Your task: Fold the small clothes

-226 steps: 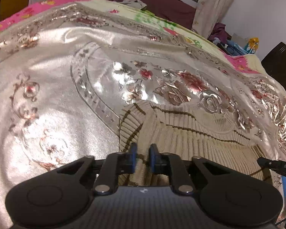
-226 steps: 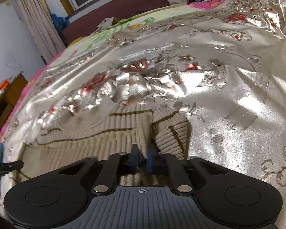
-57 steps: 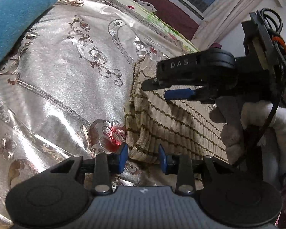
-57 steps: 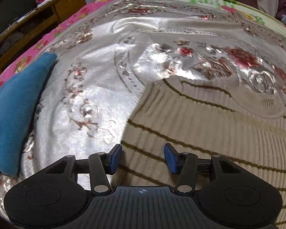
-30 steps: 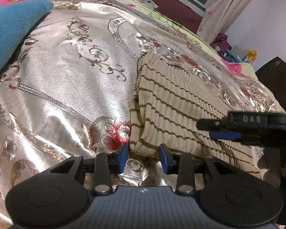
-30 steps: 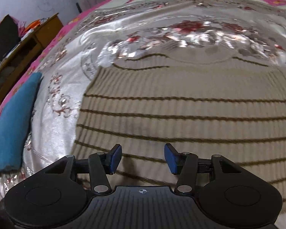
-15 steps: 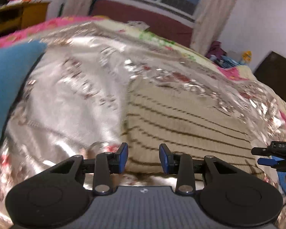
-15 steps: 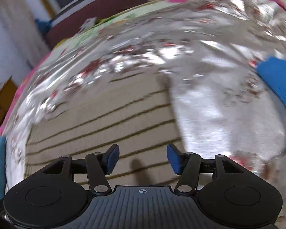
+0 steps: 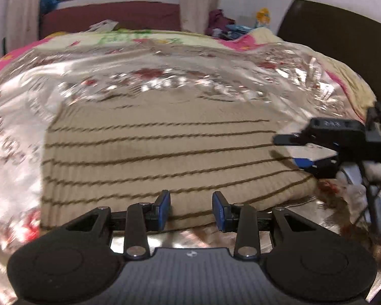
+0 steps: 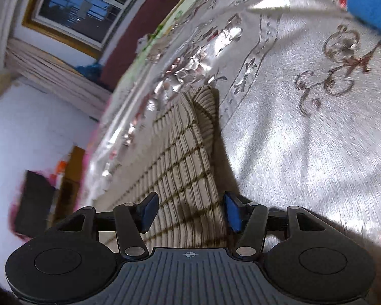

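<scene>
A beige ribbed sweater with thin brown stripes (image 9: 155,152) lies folded flat on a shiny silver floral bedspread (image 9: 25,101). My left gripper (image 9: 191,209) is open and empty, its blue pads just above the sweater's near hem. My right gripper (image 10: 189,211) is open and empty over the sweater's right edge (image 10: 185,167); it also shows in the left wrist view (image 9: 315,150) at the sweater's right side. The left wrist view is blurred.
A blue cloth (image 10: 370,7) lies on the bedspread at the far right. A dark headboard (image 9: 337,30) stands at the right, a window with curtains (image 10: 76,7) behind the bed, and a wooden cabinet (image 10: 68,180) at the left.
Both grippers have swung round the sweater. The left one has moved from the left corner to the middle of the near hem. The right one has moved to the right edge and tilted.
</scene>
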The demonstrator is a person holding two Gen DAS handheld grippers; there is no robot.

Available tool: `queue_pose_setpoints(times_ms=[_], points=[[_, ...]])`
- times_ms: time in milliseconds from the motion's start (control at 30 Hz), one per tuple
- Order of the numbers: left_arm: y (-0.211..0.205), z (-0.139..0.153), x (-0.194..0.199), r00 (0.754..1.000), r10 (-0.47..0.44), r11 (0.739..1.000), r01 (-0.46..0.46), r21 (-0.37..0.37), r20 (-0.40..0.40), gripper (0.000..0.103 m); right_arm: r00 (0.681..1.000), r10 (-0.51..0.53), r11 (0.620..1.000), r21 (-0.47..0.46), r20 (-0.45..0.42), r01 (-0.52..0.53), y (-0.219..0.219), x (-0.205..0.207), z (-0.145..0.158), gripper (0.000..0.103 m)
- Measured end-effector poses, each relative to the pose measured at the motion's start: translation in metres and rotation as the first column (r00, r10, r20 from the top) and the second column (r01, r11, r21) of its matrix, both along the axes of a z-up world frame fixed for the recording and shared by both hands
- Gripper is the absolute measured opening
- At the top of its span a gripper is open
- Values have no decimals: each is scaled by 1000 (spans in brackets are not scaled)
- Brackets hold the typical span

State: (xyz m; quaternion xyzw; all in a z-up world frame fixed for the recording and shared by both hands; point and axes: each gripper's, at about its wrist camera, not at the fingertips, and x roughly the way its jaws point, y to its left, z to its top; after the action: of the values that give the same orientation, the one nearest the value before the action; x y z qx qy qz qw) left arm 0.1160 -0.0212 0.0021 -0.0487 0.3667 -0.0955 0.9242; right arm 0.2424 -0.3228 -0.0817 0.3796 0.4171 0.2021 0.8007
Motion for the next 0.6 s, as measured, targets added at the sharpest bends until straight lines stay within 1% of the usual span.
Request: queue_pose_setpoints(times_ms=[100, 167, 200, 300, 400, 433, 533, 567, 600], points=[[-22, 7, 1, 996, -78, 997, 78, 21, 31, 40, 1000, 23, 999, 43, -1, -23, 0, 21, -3, 55], [-44, 9, -2, 988, -150, 986, 146, 79, 43, 40, 999, 33, 998, 52, 4, -33, 1, 34, -4, 55], [-55, 9, -4, 981, -186, 977, 179, 119, 48, 40, 999, 39, 998, 54, 7, -39, 4, 39, -5, 55], [-89, 1, -16, 954, -297, 932, 278, 234, 50, 42, 999, 50, 997, 64, 7, -50, 9, 52, -5, 55], [-115, -9, -23, 932, -360, 891, 328, 313, 51, 45, 998, 64, 995, 77, 8, -64, 7, 60, -7, 55], [-125, -13, -23, 921, -385, 873, 345, 344, 53, 45, 998, 66, 994, 82, 11, -66, 5, 62, -7, 55], [-142, -22, -23, 903, -424, 827, 355, 435, 68, 47, 998, 68, 994, 89, 18, -69, -5, 60, -8, 55], [-145, -25, -22, 902, -427, 818, 353, 454, 68, 48, 998, 63, 993, 100, 16, -64, -9, 61, -8, 55], [-145, -28, -20, 903, -426, 815, 351, 461, 66, 48, 998, 57, 992, 116, 13, -58, -12, 64, -10, 55]])
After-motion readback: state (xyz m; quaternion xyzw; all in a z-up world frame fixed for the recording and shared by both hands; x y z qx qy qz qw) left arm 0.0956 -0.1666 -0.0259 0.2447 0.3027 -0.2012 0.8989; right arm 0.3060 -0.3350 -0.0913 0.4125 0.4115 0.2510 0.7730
